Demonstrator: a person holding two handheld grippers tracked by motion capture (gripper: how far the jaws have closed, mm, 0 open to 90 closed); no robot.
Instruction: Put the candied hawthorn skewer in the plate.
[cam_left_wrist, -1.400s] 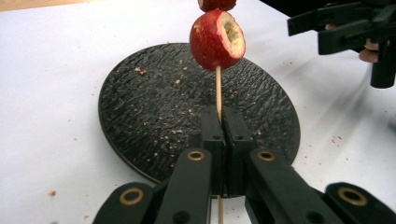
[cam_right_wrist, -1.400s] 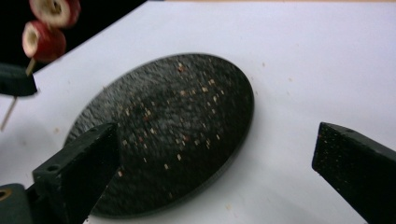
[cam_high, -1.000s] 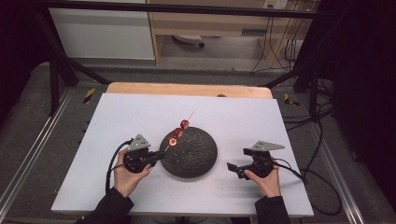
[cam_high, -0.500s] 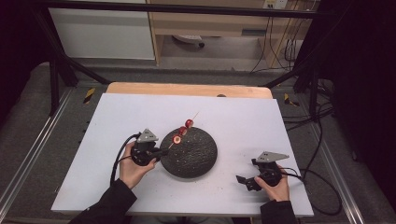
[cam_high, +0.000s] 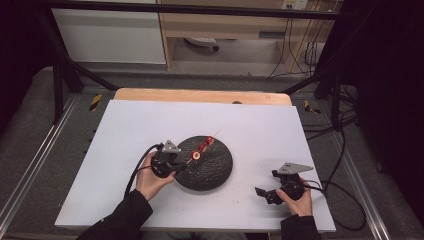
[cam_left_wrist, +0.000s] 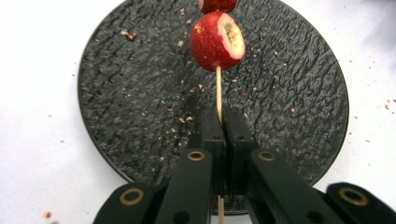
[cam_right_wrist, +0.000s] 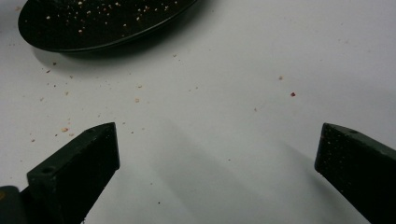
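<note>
covering most of the bench, the white table (cam_high: 250, 130) carries a black plate (cam_high: 210, 167) near its middle, flecked with crumbs. at the plate's 9 o'clock edge the left gripper (cam_left_wrist: 223, 140) has its jaws pinched tight on a thin skewer (cam_left_wrist: 218, 91). the stick runs toward 1 o'clock above the plate, apart from its surface. a red fruit piece (cam_left_wrist: 217, 41) with a pale cut face sits threaded on the stick, another just beyond it. off the plate at 4 o'clock, the right gripper (cam_right_wrist: 217, 154) rests near the table with jaws spread wide, nothing between them.
</note>
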